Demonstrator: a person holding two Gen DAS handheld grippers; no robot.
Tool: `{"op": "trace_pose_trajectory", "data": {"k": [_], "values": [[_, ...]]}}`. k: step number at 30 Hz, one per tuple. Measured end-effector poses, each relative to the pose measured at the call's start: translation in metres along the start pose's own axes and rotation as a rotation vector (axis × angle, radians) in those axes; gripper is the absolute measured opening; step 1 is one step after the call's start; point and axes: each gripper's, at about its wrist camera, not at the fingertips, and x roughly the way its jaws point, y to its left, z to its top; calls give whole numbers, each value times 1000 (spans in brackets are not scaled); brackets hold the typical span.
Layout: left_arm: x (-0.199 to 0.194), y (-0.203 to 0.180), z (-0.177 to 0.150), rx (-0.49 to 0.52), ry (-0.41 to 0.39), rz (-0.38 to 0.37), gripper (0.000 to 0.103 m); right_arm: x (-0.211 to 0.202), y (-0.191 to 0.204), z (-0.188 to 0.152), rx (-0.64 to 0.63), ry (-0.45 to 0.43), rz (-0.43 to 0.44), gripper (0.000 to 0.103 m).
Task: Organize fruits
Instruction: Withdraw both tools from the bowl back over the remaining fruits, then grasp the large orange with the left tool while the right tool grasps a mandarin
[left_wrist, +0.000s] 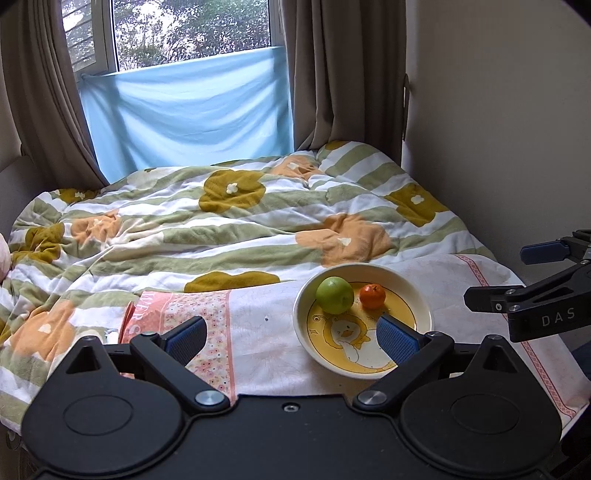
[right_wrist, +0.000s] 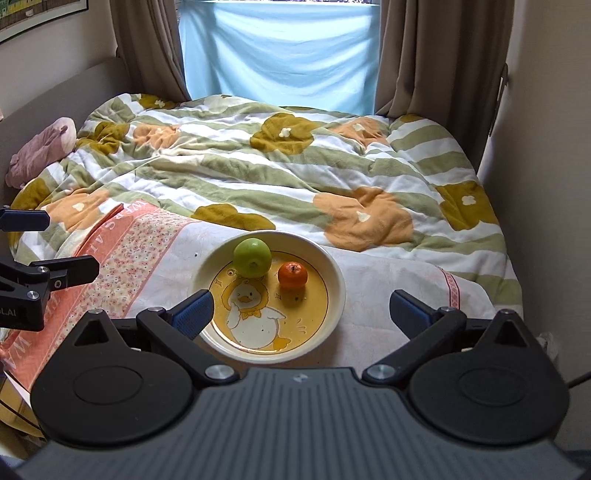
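Fingers spread on both grippers, the right gripper (right_wrist: 301, 308) faces the plate (right_wrist: 334, 266) squarely, green apple (right_wrist: 252, 257) and orange (right_wrist: 292, 275) just ahead, nearer than the left gripper (left_wrist: 291, 338).

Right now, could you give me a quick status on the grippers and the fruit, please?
Left gripper open, empty. Right gripper open, empty. Green apple and orange apart in duck plate on the bed. Nothing blocking.
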Motion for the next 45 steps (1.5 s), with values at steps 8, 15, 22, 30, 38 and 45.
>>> {"op": "trace_pose_trajectory", "data": {"k": [8, 15, 22, 30, 38, 45], "values": [[-29, 0, -33, 58, -14, -75, 100, -35, 23, -44, 100, 6, -63, 103], [-38, -6, -66, 114, -8, -163, 100, -47, 40, -90, 144, 36, -102, 103], [-24, -22, -99, 182, 33, -246, 98, -40, 44, -125, 161, 40, -97, 103], [22, -49, -133, 244, 94, -301, 88, -10, 39, -150, 165, 70, -93, 103], [64, -66, -154, 259, 172, -281, 73, 17, 37, -163, 138, 118, -63, 103], [76, -74, -156, 272, 193, -266, 66, 29, 39, -166, 104, 133, -35, 103]]}}
